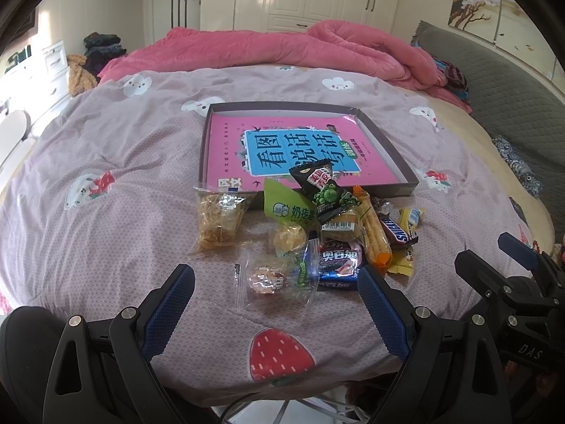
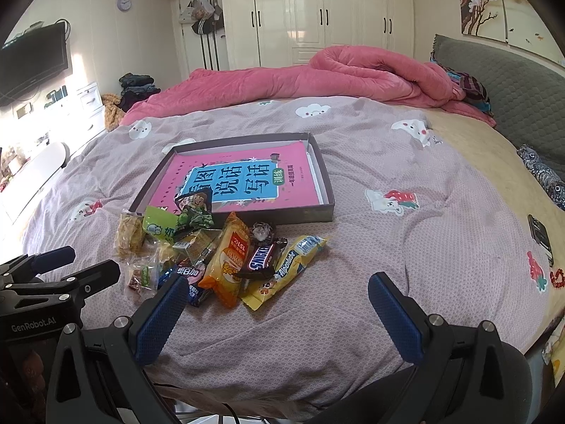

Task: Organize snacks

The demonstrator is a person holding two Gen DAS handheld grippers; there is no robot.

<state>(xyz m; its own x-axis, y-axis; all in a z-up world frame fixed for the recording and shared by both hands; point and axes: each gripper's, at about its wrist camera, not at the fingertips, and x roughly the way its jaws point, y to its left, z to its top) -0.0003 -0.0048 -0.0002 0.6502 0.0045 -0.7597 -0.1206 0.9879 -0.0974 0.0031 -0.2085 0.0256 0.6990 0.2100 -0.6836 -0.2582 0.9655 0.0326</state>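
A pile of wrapped snacks (image 1: 310, 233) lies on the bed just in front of a shallow grey box (image 1: 388, 148) with a pink book inside. The pile holds a Snickers bar (image 1: 397, 231), a black-green packet (image 1: 326, 190), a green packet (image 1: 286, 206), a clear packet (image 1: 220, 221) and a blue Oreo pack (image 1: 339, 259). My left gripper (image 1: 275, 281) is open and empty, just short of the pile. My right gripper (image 2: 279, 291) is open and empty, near the pile (image 2: 219, 254), the box (image 2: 317, 166) beyond. Each gripper shows in the other's view.
The bed has a mauve printed cover (image 1: 106, 162) with a rumpled pink blanket (image 1: 282, 46) at the far side. A grey headboard (image 2: 512, 81) is at right. A dark phone (image 2: 540, 236) lies near the right edge of the bed. White wardrobes stand behind.
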